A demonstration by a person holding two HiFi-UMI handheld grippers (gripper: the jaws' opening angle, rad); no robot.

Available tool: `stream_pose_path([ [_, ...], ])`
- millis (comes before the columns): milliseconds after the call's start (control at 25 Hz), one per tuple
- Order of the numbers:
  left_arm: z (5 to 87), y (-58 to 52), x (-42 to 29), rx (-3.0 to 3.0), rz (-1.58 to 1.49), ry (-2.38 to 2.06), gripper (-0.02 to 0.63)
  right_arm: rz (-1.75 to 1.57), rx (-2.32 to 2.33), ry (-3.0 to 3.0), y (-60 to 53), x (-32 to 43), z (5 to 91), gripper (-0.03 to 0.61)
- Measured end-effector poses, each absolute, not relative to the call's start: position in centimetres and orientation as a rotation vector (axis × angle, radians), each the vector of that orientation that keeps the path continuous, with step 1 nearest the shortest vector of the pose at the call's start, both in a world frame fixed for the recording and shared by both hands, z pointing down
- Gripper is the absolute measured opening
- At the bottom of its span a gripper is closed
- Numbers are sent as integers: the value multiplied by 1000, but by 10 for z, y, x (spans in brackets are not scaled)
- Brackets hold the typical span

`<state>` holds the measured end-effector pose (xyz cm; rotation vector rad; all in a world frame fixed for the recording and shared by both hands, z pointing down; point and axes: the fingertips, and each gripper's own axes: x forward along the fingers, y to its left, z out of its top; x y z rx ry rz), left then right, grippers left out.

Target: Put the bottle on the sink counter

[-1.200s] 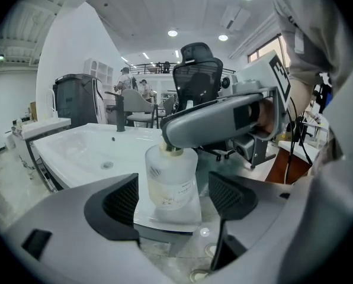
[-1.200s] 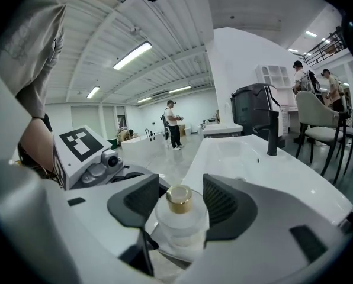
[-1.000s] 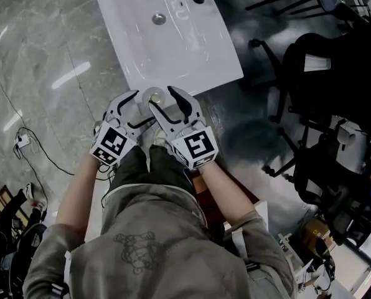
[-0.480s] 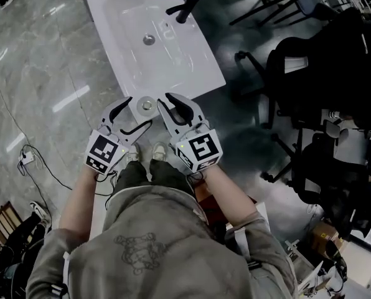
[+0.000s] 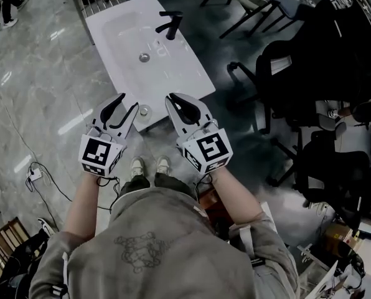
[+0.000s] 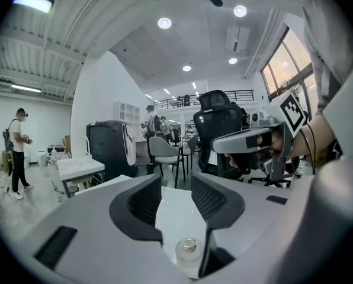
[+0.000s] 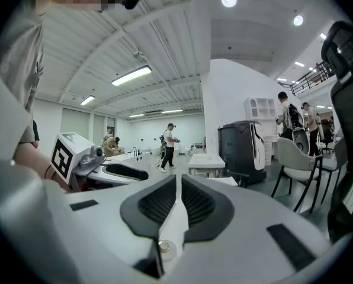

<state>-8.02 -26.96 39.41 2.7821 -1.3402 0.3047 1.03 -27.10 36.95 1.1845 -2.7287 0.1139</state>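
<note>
- Head view: bottle point(image 5: 144, 111) upright on the near end of the sink bench point(image 5: 185, 80), just ahead of both sets of fingers and between them, touched by neither. Left gripper point(image 5: 127, 101) and right gripper point(image 5: 176, 99) level with each other, one to each side of it.
- Left gripper view: fingers point(image 6: 144, 200) closing, with only air between the pads. Cap point(image 6: 189, 245) low in the gap, below and beyond the tips, not gripped.
- Right gripper view: fingers point(image 7: 159, 203) closed together on nothing, the same cap just under the slit between them.
- Judged risk: stands very near the bench edge that faces the fingers, so a careless swing or dip of either gripper while pulling away could clip the cap and tip it to the floor. Closing left fingers could also catch it if lowered now.
</note>
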Motion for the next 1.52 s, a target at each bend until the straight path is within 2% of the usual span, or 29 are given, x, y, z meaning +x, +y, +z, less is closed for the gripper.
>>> stream_pose_path([
  [120, 372, -269, -80, 2819, 302, -1381, 102, 34, 1210, -2727, -264, 16, 343, 44],
  [360, 313, -254, -74, 2904, 179, -1461, 35, -53, 1247, -2776, -247, 30, 297, 43],
  [560, 285, -236, -78, 2934, 205, -1532, 31, -92, 1284, -2808, -230, 42, 264, 41],
  [880, 288, -215, -90, 2922, 224, -1552, 31, -220, 1325, -2812, -204, 54, 238, 41],
  [1520, 302, -219, -97, 2851, 165, -1548, 31, -118, 1332, -2809, -192, 50, 267, 38],
])
